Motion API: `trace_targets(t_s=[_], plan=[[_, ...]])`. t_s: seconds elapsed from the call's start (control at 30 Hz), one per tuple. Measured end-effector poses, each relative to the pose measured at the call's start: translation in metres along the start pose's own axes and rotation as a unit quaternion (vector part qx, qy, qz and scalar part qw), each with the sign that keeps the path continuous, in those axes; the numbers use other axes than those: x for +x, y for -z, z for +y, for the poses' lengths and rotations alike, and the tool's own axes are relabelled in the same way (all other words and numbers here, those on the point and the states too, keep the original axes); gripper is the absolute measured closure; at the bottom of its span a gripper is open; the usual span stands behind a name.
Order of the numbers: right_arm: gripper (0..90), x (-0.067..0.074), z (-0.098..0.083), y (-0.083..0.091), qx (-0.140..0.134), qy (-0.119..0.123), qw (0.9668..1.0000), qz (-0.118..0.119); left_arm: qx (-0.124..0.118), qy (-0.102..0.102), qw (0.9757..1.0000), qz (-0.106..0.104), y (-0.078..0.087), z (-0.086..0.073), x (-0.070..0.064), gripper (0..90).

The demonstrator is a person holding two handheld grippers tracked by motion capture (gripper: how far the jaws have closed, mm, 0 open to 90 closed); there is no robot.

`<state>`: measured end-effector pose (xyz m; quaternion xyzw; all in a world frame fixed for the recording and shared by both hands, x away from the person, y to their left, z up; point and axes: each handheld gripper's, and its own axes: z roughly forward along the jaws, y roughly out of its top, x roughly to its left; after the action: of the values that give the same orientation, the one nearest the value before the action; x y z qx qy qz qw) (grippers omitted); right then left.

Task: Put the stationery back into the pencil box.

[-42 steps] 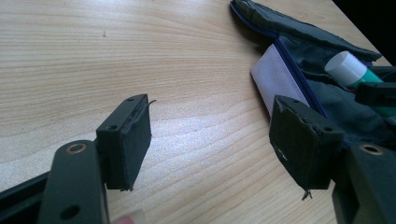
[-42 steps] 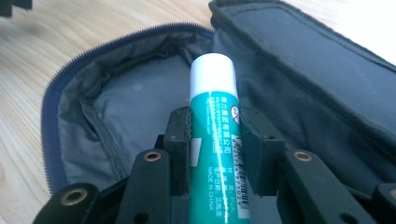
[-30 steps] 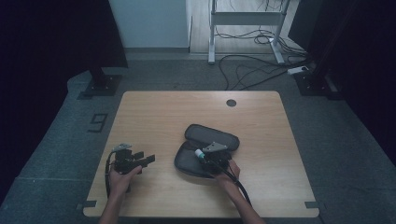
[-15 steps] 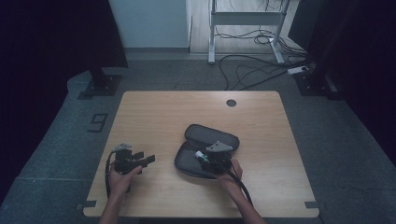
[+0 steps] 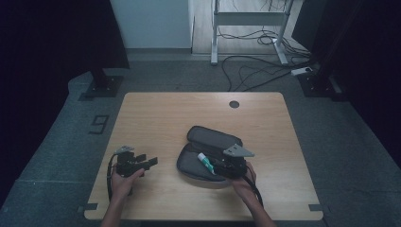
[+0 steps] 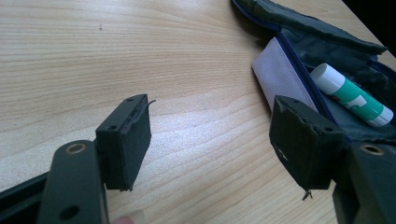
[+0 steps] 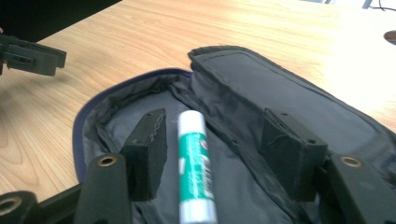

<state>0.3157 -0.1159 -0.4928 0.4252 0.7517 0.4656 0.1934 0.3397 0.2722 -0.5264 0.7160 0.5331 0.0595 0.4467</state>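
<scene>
Right gripper [image 7: 212, 154]: ridged black pads apart, just been opening, bottom centre of frame, straddling without touching smooth white-and-green cylindrical glue stick [image 7: 196, 168] lying inside soft grey zipped fabric pouch [image 7: 280, 93]. Left gripper [image 6: 215, 140] apart over woodgrain table [image 6: 140, 46].

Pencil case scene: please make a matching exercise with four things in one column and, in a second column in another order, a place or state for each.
Things:
1. glue stick
2. pencil case
3. left gripper
4. right gripper

Places or states:
A. lies unzipped, lid folded back
B. jaws open on both sides of the glue stick, which they have just released
C. lies inside the pencil case
D. open over bare table, beside the case

Pairs: 1-C, 2-A, 3-D, 4-B
</scene>
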Motion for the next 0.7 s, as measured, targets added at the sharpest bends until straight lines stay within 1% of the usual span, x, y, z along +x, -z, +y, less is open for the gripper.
trace_targets(t_s=[0.03,0.07,0.1,0.13,0.17,0.2,0.23,0.27,0.3,0.33,0.37,0.4,0.43,0.47,0.5,0.53,0.57,0.6,0.67,0.7], plan=[[39.5,-0.002,-0.002,0.003,-0.001,-0.001,1.0,-0.001,0.001,-0.001,1.0,0.0,0.0,0.0,0.0,29.6],[38.8,-0.008,-0.005,0.008,-0.005,-0.004,1.0,-0.005,0.002,-0.001,1.0,0.001,0.0,0.0,0.0,29.6],[38.8,-0.008,-0.005,0.008,-0.005,-0.004,1.0,-0.005,0.002,-0.001,1.0,0.001,0.0,0.0,0.0,29.5],[38.3,-0.014,-0.01,0.013,-0.011,-0.009,0.9999,-0.01,0.003,-0.002,1.0,0.001,0.0,-0.001,0.0,29.6],[38.3,-0.014,-0.01,0.013,-0.011,-0.009,0.9999,-0.01,0.003,-0.002,1.0,0.001,0.0,-0.001,0.0,29.6],[38.2,-0.021,-0.014,0.02,-0.018,-0.016,0.9996,-0.016,0.003,-0.003,1.0,0.002,0.0,-0.001,0.0,29.6],[38.2,-0.021,-0.014,0.02,-0.018,-0.016,0.9996,-0.016,0.003,-0.003,1.0,0.002,0.0,-0.001,0.0,29.6],[38.1,-0.029,-0.018,0.028,-0.022,-0.021,0.9993,-0.021,0.003,-0.002,1.0,0.003,0.0,-0.001,0.0,29.6],[38.1,-0.029,-0.018,0.028,-0.022,-0.021,0.9993,-0.021,0.003,-0.002,1.0,0.003,0.0,-0.001,0.0,29.6],[37.9,-0.038,-0.023,0.036,-0.025,-0.022,0.999,-0.031,0.003,-0.002,1.0,0.003,-0.001,-0.001,0.0,29.6],[37.9,-0.038,-0.023,0.036,-0.025,-0.022,0.999,-0.031,0.003,-0.002,1.0,0.003,-0.001,-0.001,0.0,29.6],[37.6,-0.046,-0.027,0.041,-0.022,-0.026,0.9987,-0.039,0.005,-0.002,1.0,0.003,-0.001,-0.001,0.0,29.5],[37.6,-0.046,-0.027,0.041,-0.022,-0.026,0.9987,-0.039,0.005,-0.002,1.0,0.003,-0.001,-0.001,0.0,29.5],[37.3,-0.055,-0.034,0.045,-0.018,-0.031,0.998,-0.053,0.006,-0.003,1.0,0.004,-0.002,-0.002,-0.001,29.5],[37.3,-0.055,-0.034,0.045,-0.018,-0.031,0.998,-0.053,0.006,-0.003,1.0,0.004,-0.002,-0.002,-0.001,29.5],[37.1,-0.06,-0.038,0.048,-0.013,-0.034,0.9976,-0.058,0.007,-0.003,1.0,0.004,-0.002,-0.002,-0.001,29.5],[36.6,-0.067,-0.042,0.05,-0.008,-0.039,0.9971,-0.065,0.008,-0.004,0.9999,0.004,-0.002,-0.002,-0.001,29.5],[36.1,-0.077,-0.05,0.054,-0.001,-0.045,0.9962,-0.075,0.009,-0.004,0.9999,0.005,-0.002,-0.002,-0.001,29.5],[35.7,-0.085,-0.056,0.056,0.005,-0.05,0.995,-0.086,0.009,-0.003,0.9999,0.006,-0.002,-0.003,0.0,29.5],[35.7,-0.085,-0.056,0.056,0.005,-0.05,0.995,-0.086,0.009,-0.003,0.9999,0.006,-0.002,-0.003,0.0,29.5]])
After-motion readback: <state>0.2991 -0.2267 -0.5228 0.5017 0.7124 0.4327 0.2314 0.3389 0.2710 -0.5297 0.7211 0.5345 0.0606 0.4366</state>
